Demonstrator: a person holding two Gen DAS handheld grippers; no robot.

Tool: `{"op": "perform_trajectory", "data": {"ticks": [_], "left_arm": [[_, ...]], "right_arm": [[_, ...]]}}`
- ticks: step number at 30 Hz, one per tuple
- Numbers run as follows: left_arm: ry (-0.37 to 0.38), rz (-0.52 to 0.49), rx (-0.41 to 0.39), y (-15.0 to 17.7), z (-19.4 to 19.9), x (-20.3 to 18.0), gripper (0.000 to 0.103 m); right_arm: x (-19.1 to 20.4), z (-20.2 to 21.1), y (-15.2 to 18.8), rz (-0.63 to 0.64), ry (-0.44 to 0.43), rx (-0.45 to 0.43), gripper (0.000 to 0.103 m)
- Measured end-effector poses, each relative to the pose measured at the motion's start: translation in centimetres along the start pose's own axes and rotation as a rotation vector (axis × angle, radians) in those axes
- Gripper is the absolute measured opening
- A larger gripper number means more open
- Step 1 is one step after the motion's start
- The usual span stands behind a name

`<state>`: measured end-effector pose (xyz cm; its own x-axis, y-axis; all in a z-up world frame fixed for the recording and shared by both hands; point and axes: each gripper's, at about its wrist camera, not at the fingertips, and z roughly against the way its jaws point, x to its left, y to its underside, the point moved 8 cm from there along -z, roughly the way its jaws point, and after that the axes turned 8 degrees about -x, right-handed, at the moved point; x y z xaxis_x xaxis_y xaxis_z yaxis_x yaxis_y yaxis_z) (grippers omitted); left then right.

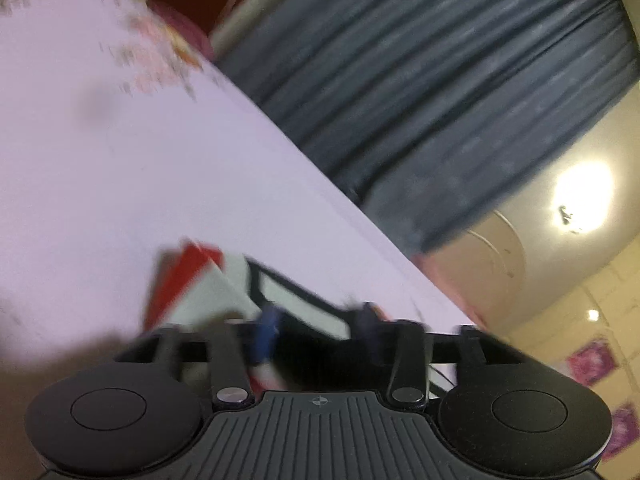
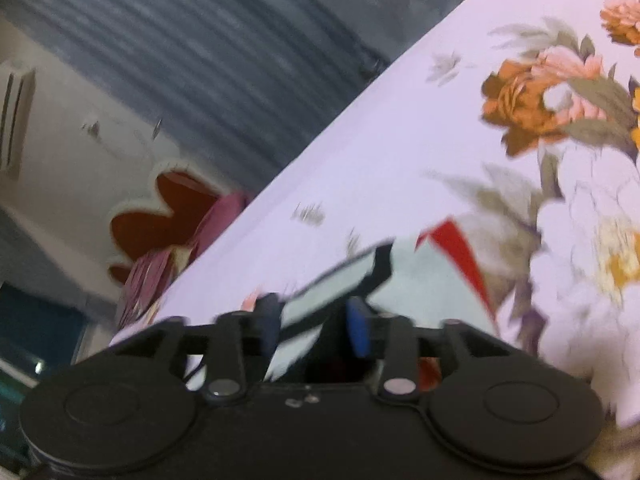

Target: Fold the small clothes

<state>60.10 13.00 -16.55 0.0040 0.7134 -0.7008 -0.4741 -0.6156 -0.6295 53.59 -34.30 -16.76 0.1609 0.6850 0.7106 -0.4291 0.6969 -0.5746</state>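
A small pale garment point(image 1: 208, 300) with black trim and a red panel lies on the lilac flowered bed sheet point(image 1: 120, 160). My left gripper point(image 1: 318, 326) hovers low over its near edge, jaws apart, the black-trimmed cloth showing in the gap without being pinched. In the right wrist view the same garment point(image 2: 424, 284) lies just beyond my right gripper point(image 2: 314, 324). Its blue-padded fingers point(image 2: 358, 328) stand apart, with the trimmed edge between them and no pad pressing on it. Both views are blurred.
The bed's far edge runs diagonally across both views, with a grey pleated curtain point(image 1: 440, 80) behind it. A red headboard point(image 2: 160, 216) and a pink pillow point(image 2: 152, 276) are at one end. Large printed flowers point(image 2: 532, 100) cover the sheet to the right.
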Motion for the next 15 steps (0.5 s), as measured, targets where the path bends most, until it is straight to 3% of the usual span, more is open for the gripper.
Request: {"op": "perform_trajectory", "data": {"ticks": [3,7,10,13,15], "left_arm": [[-0.003,-0.060,-0.005,-0.6,-0.1,0.1,0.053],[-0.028,-0.237,0.094,0.2,-0.7,-0.2,0.053],[-0.029,-0.355,0.176,1.5,-2.1,-1.2,0.053],[-0.074,-0.475,0.202,2.5,-3.2,-2.0,0.053],[-0.106,-0.503,0.214,2.7,-3.8,-2.2,0.052]], "right_arm": [[0.0,0.5,-0.5,0.033,0.000,-0.036,0.050],[0.3,1.5,-0.3,0.164,0.016,-0.044,0.050],[0.5,1.2,0.3,0.252,0.021,0.002,0.050],[1.4,0.2,1.5,0.347,0.024,0.042,0.050],[1.9,-0.5,2.3,0.429,0.050,0.059,0.050]]}}
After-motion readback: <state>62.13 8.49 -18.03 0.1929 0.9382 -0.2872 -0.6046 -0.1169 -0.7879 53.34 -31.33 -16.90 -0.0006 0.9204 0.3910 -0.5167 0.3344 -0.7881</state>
